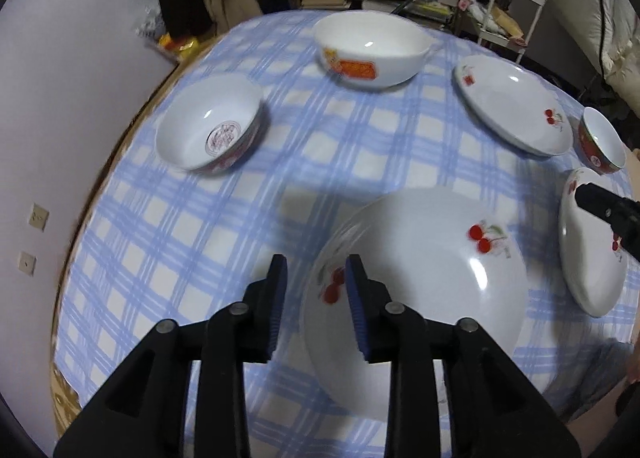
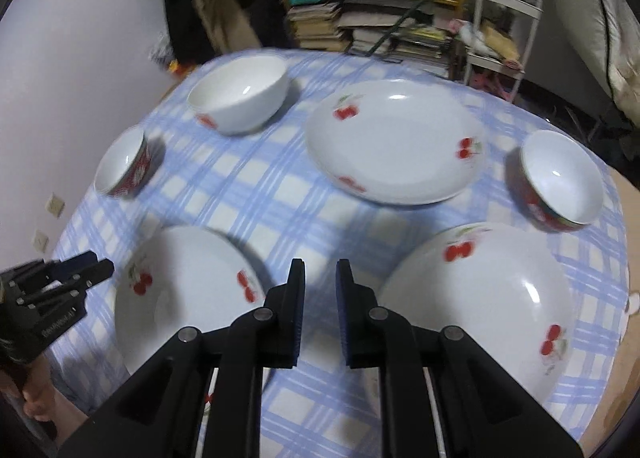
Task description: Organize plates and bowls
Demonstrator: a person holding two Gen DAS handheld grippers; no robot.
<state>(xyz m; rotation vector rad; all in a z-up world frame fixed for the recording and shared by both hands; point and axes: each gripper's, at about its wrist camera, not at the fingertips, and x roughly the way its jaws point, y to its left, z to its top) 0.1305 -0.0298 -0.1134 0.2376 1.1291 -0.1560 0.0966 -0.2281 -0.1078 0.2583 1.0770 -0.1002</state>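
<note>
Several white cherry-print plates and several bowls are spread over a round table with a blue check cloth (image 1: 200,242). My left gripper (image 1: 316,260) hangs open just above the left rim of the nearest plate (image 1: 420,290), its blue pads clear of it. From the right wrist view, that left gripper (image 2: 100,268) is at the left edge of the same plate (image 2: 188,298). My right gripper (image 2: 318,266) is closed to a narrow slit with only cloth showing between the pads. It hovers between that plate and another plate (image 2: 480,318), which the right gripper (image 1: 580,194) overlaps in the left wrist view.
Farther back stand a third plate (image 2: 396,142), a large white bowl (image 2: 240,98), a small red bowl (image 2: 124,166) and another small bowl (image 2: 562,178). Behind the table are stacked books (image 2: 320,26) and a white cart (image 2: 504,18). A wall is at the left.
</note>
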